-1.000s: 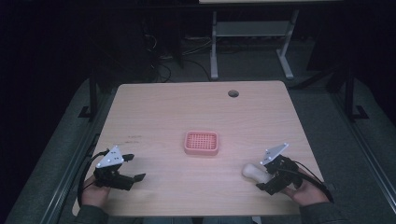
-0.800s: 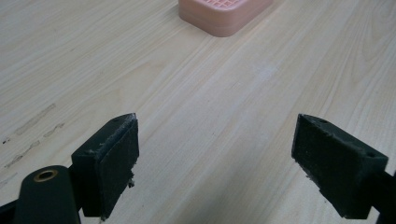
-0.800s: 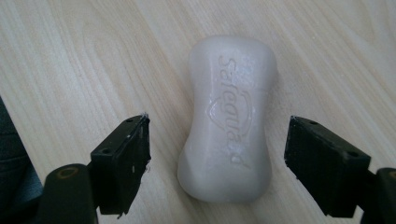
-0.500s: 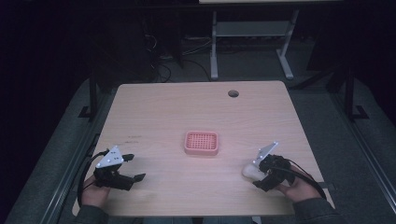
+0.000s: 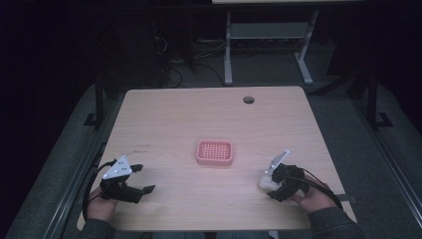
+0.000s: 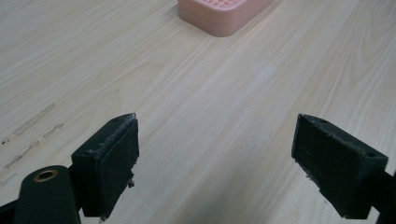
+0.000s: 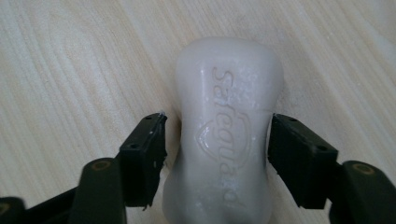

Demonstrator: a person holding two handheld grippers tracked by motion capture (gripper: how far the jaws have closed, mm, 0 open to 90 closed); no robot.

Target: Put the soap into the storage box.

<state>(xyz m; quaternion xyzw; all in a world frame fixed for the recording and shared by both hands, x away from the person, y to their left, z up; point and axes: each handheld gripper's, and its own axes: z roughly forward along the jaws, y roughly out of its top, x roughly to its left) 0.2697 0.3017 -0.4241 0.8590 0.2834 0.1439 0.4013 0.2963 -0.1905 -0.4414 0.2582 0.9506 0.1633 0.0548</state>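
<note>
A white bar of soap [image 5: 263, 182] [image 7: 229, 116] lies flat on the wooden table at the front right, with embossed lettering on top. My right gripper [image 5: 269, 184] [image 7: 217, 140] is open and straddles the bar's narrow waist. One jaw sits at the bar's edge and the other keeps a thin gap. A pink slotted soap dish [image 5: 214, 161] [image 6: 219, 25] stands at the table's middle. My left gripper [image 5: 144, 178] [image 6: 215, 158] rests at the front left, open wide with nothing between its jaws, and points towards the dish.
The wooden table [image 5: 174, 114] has a round cable hole [image 5: 248, 99] near its far edge. Grey floor and a metal desk frame [image 5: 229, 50] lie beyond it. Faint dark marks [image 5: 142, 147] show on the wood at the left.
My right gripper has slid to the left over the soap, so its jaws now sit on either side of the bar. The soap, the dish and my left gripper have not moved.
</note>
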